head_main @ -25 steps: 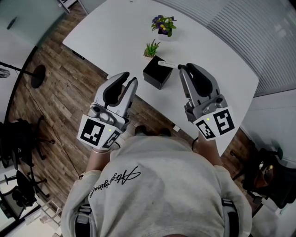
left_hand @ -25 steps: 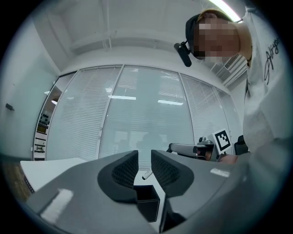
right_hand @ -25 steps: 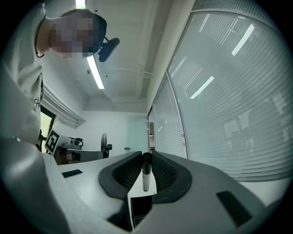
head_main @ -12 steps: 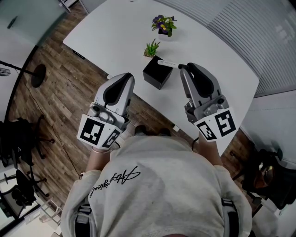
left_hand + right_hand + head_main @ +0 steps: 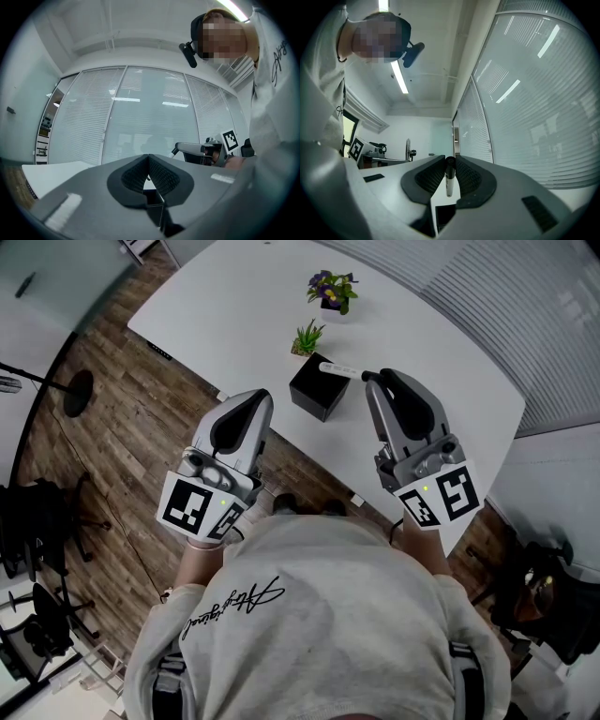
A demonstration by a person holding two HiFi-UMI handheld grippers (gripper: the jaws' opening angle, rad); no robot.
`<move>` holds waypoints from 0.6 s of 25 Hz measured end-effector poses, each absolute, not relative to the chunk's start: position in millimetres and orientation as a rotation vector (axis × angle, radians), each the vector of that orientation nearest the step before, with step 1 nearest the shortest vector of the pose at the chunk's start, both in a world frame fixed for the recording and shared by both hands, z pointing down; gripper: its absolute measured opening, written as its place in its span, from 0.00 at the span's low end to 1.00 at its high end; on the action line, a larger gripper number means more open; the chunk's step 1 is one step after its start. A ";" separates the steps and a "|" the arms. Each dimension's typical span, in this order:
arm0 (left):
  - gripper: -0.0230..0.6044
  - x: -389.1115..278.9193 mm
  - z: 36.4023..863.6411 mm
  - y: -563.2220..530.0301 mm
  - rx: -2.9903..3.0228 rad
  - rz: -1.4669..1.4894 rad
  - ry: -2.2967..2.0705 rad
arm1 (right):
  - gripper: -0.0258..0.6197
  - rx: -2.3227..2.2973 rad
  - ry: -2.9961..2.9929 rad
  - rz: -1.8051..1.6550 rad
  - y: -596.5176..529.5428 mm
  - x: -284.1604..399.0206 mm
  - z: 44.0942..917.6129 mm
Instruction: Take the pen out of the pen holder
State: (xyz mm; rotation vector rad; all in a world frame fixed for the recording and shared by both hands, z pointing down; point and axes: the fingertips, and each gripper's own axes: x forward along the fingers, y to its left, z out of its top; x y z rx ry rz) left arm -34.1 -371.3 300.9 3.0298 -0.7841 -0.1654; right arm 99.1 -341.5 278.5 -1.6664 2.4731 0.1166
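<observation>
Pen (image 5: pixel 336 367) gripped by my right hand-held gripper (image 5: pixel 367 377), apparently clear of the pen holder (image 5: pixel 319 388); left hand-held gripper (image 5: pixel 264 401) closed, empty. Next, I'd lay it down.

Pen out of holder
White pen (image 5: pixel 336 368), held level in the right gripper (image 5: pixel 368 378), above the black, box-shaped pen holder (image 5: pixel 317 390).

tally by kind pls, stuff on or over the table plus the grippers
plants: 2, flowering plant and green plant
pen holder: 1
pen: 1, gripped in the right gripper
grippers: 2, the right gripper and the left gripper
total: 6
</observation>
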 end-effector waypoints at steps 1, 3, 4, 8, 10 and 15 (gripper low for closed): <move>0.02 -33.7 300.4 -371.0 3.031 -0.164 -0.781 | 0.15 -1.666 2.473 0.118 -341.2 98.9 277.9; 0.02 -32.9 300.7 -369.8 3.036 -0.161 -0.771 | 0.15 -1.667 2.473 0.122 -340.8 98.8 276.9; 0.02 -32.6 300.6 -369.3 3.039 -0.161 -0.767 | 0.15 -1.667 2.472 0.123 -340.8 98.9 276.5; 0.02 -31.6 300.2 -369.1 3.042 -0.158 -0.762 | 0.15 -1.664 2.474 0.124 -340.8 99.5 275.8; 0.02 -31.7 299.9 -369.6 3.041 -0.157 -0.764 | 0.15 -1.662 2.475 0.124 -340.9 99.3 275.9; 0.02 -31.9 301.0 -369.6 3.043 -0.150 -0.764 | 0.15 -1.659 2.475 0.126 -340.6 98.9 275.2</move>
